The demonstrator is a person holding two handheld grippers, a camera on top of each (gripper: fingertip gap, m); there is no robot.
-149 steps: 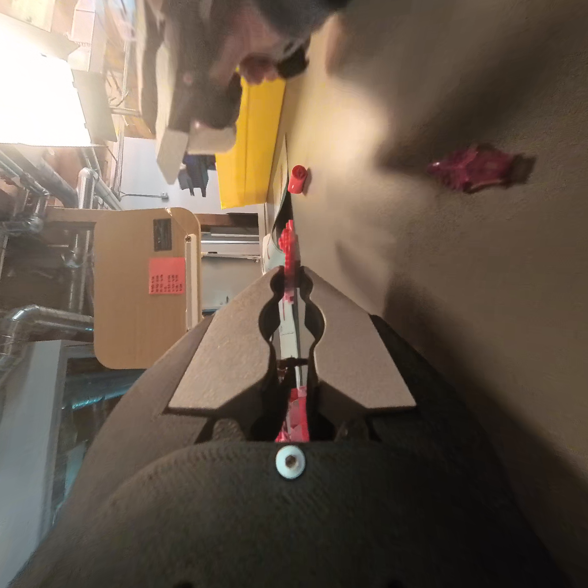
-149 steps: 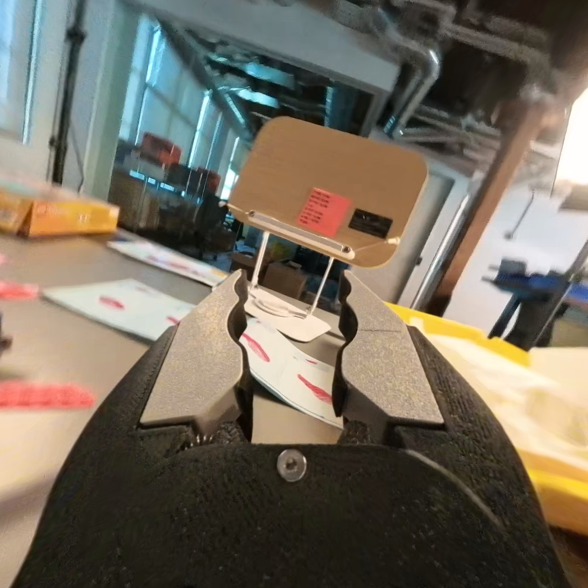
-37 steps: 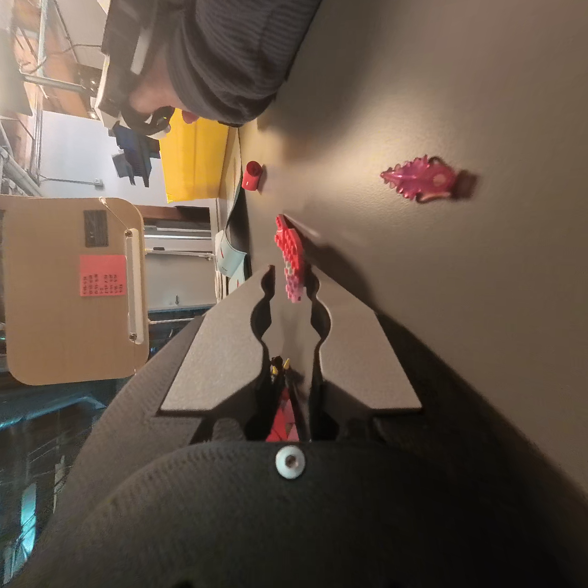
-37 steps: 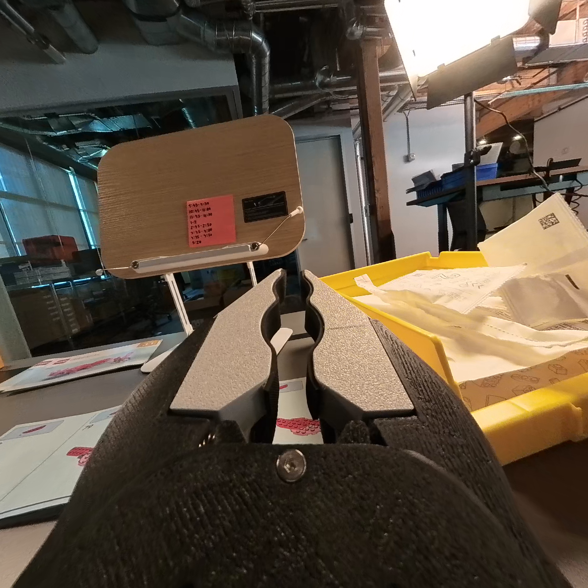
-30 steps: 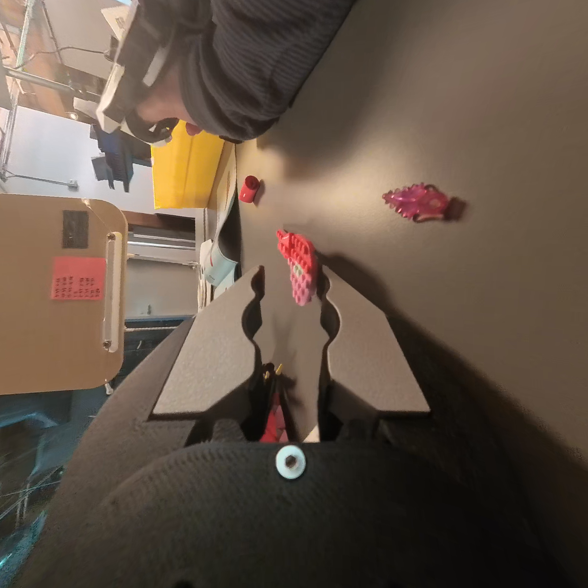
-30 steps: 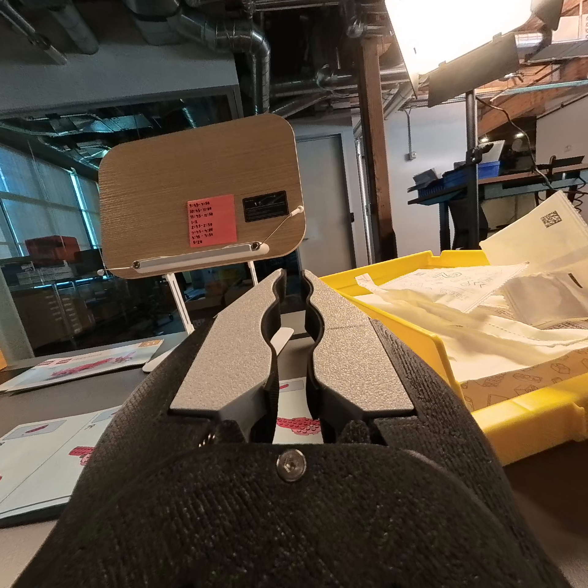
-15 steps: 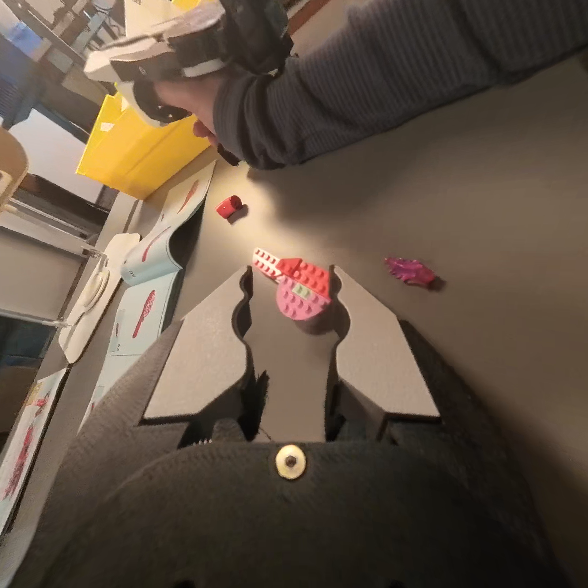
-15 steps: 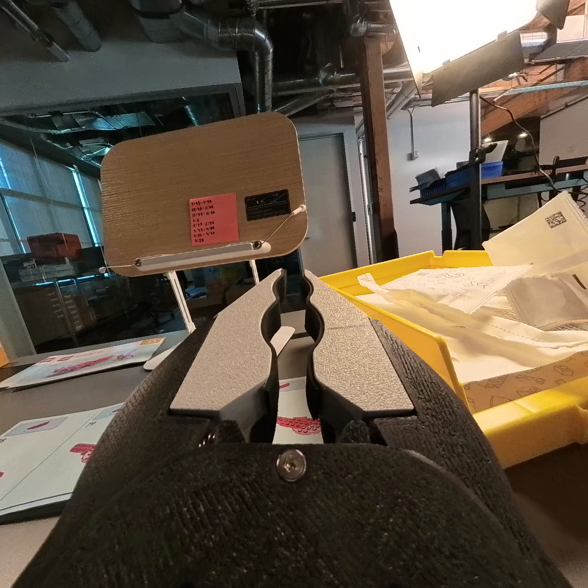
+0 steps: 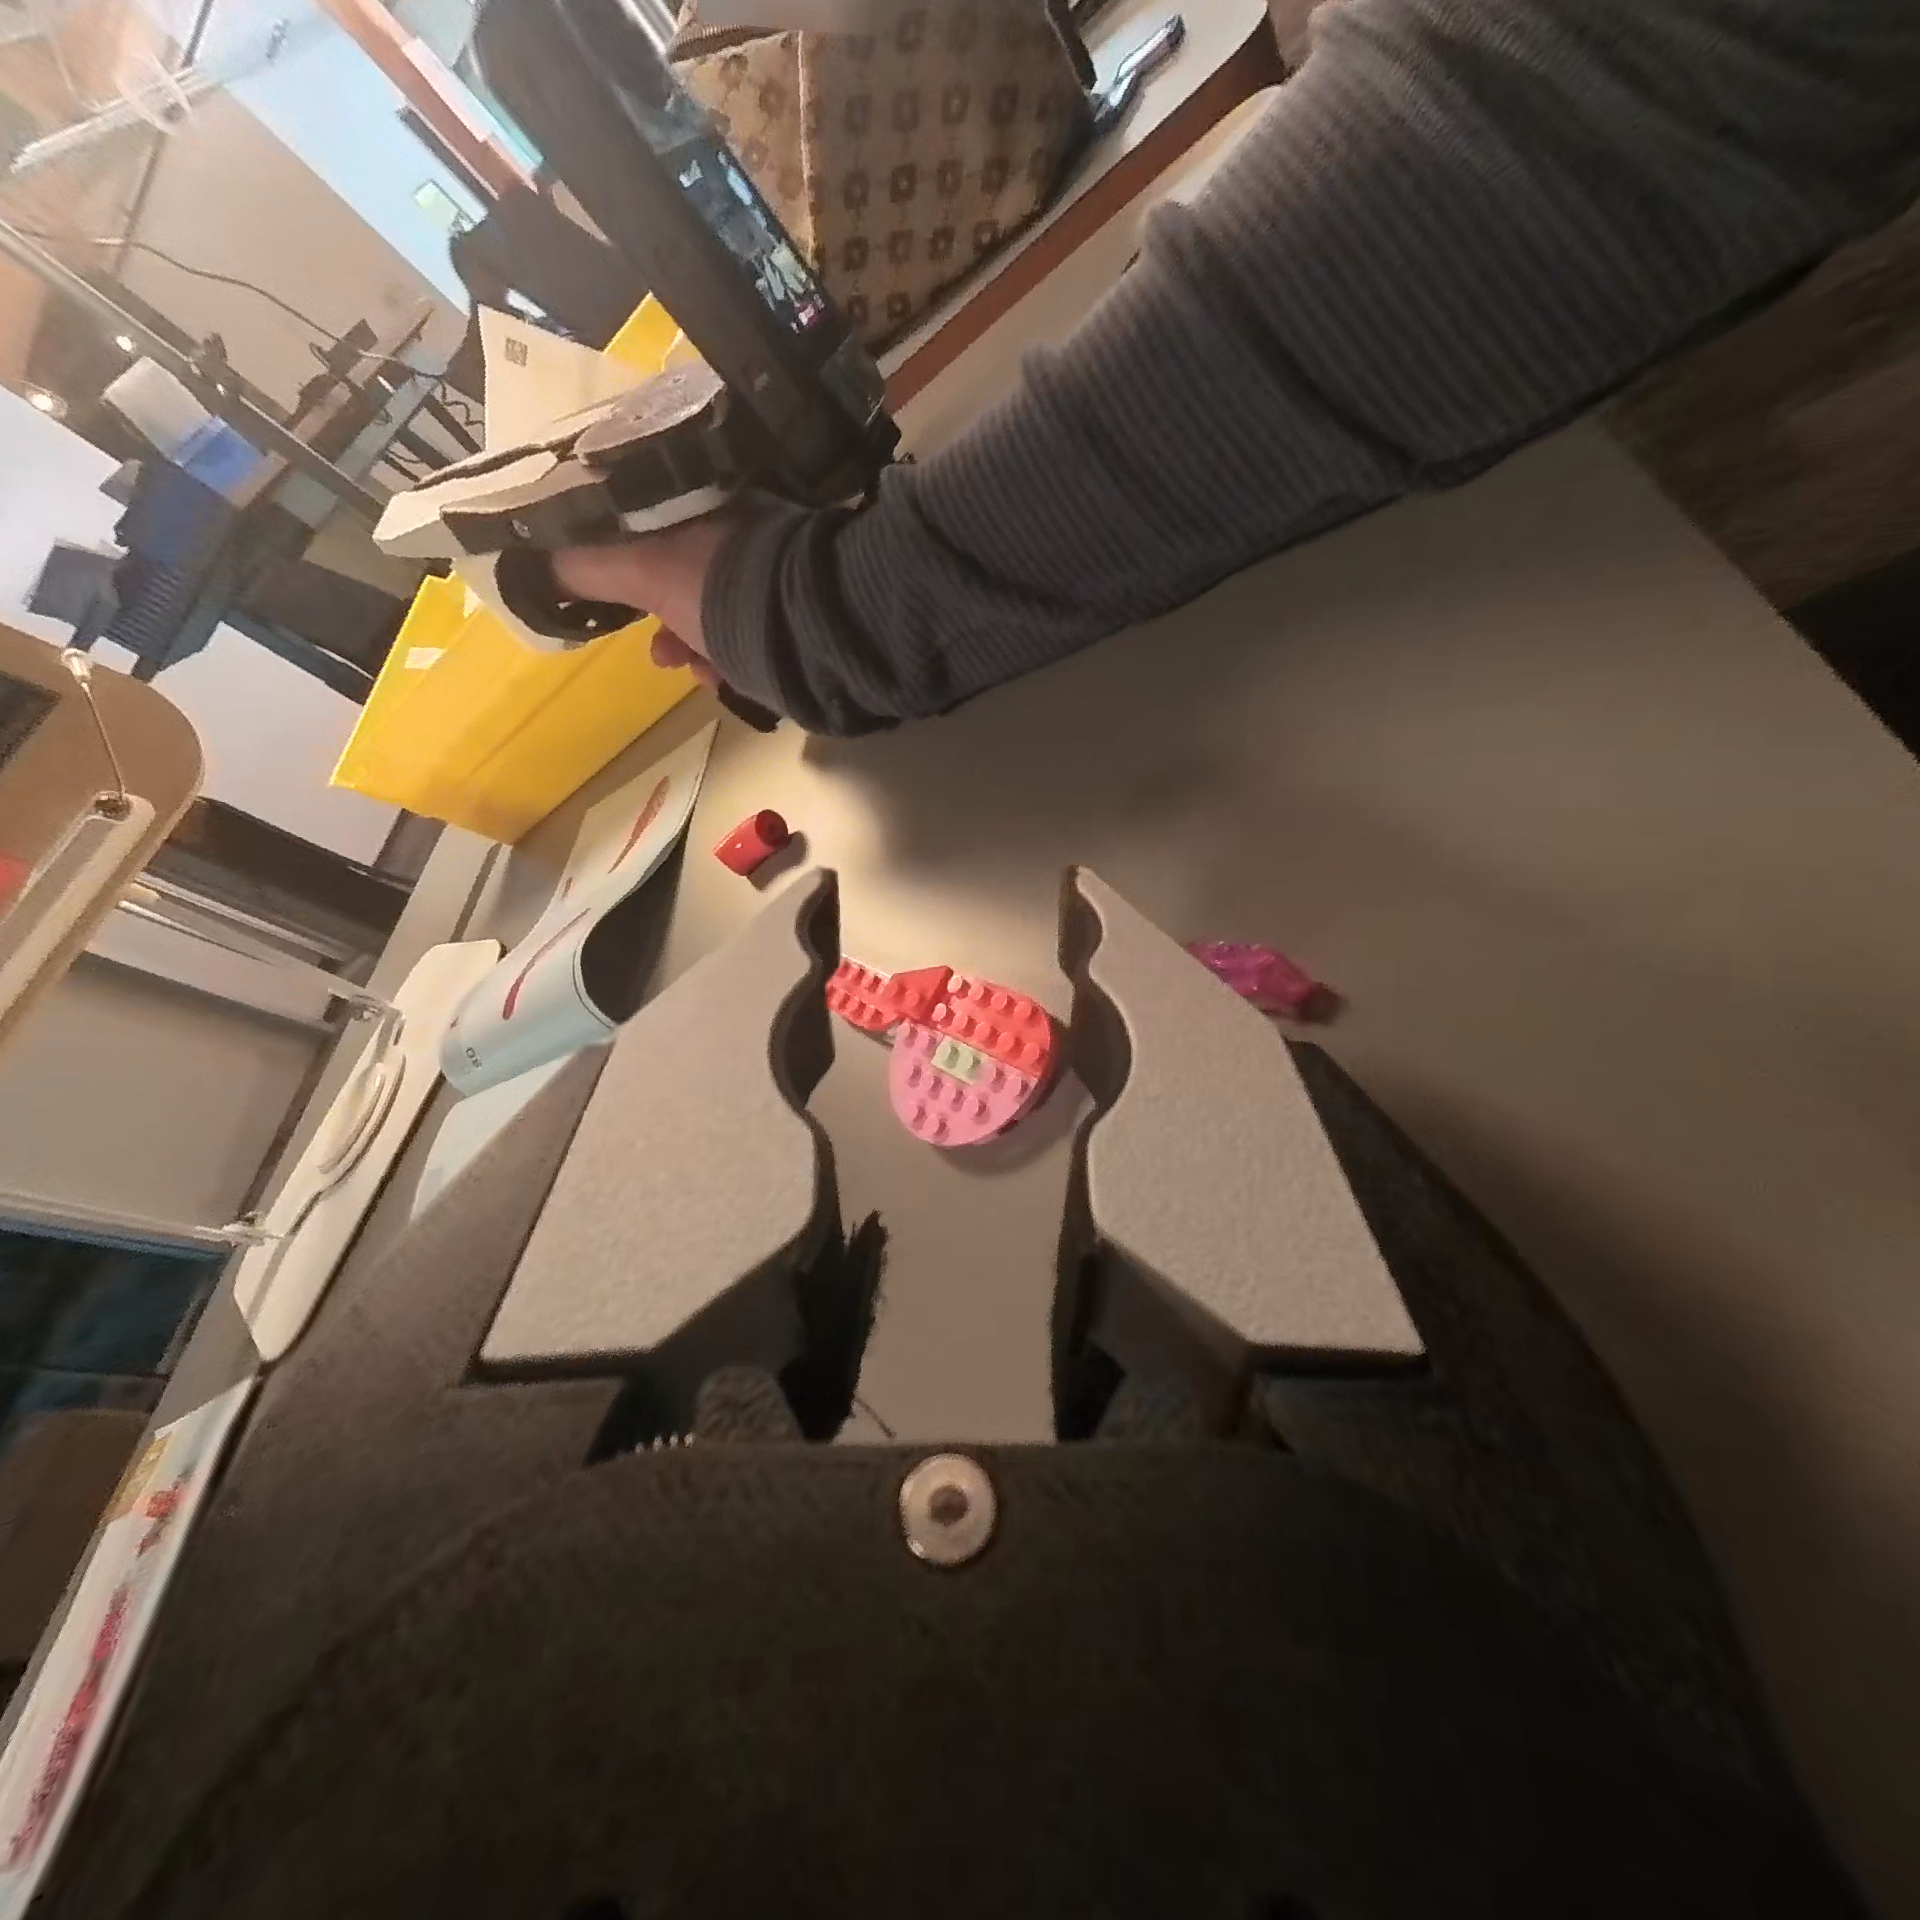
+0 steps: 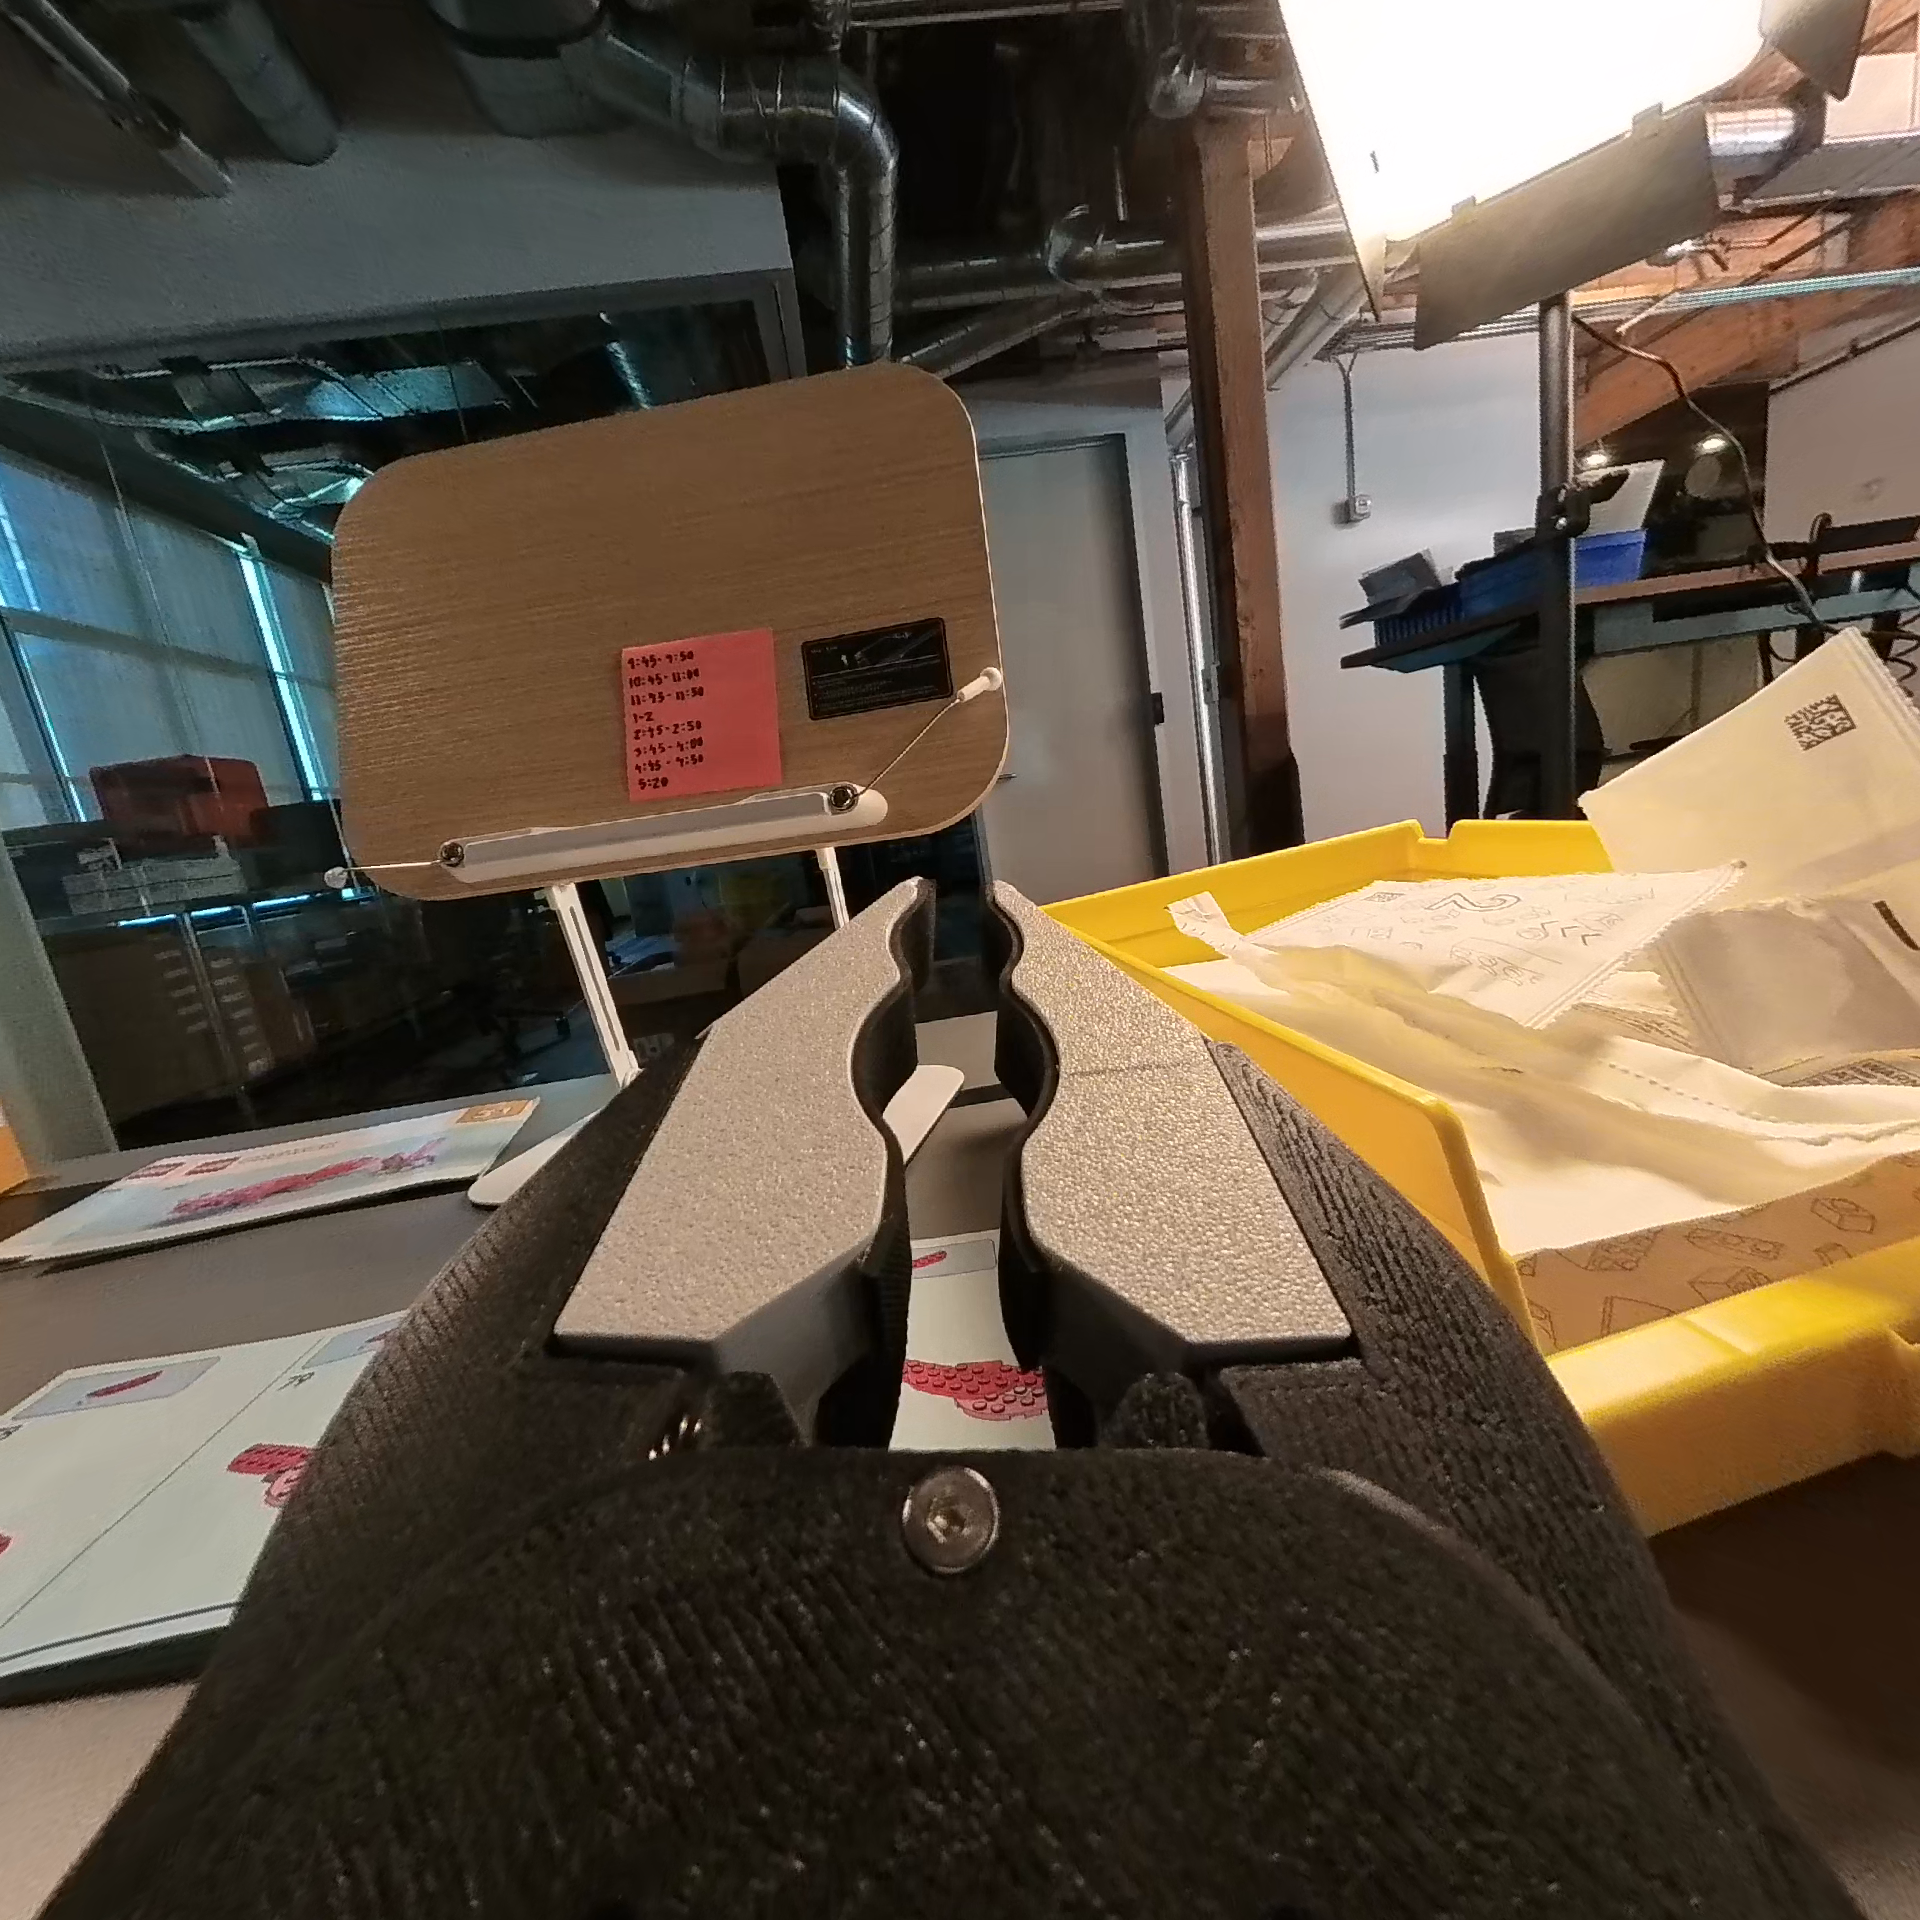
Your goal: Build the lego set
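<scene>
You are holding the left gripper [image 9: 951,883] wide open around the red-and-pink brick plate [image 9: 966,1049], its fingers gripping nothing. A red cylinder [image 9: 750,840] is lying beyond-left of that plate and a magenta piece [image 9: 1257,971] just right. Your right gripper [image 10: 958,896] is hovering well beyond the plate, nearly closed and empty.

Left tool [image 9: 951,904] hovers over the grey surface [image 9: 1351,831], fingers spread, nothing gripped. Red-and-pink brick assembly [image 9: 961,1044] lies flat between them, apart from both. Red cylinder [image 9: 750,840] beyond; magenta piece [image 9: 1262,977] beside right finger. Right tool [image 9: 540,499], hand-held, near yellow bin [image 9: 499,717].
</scene>
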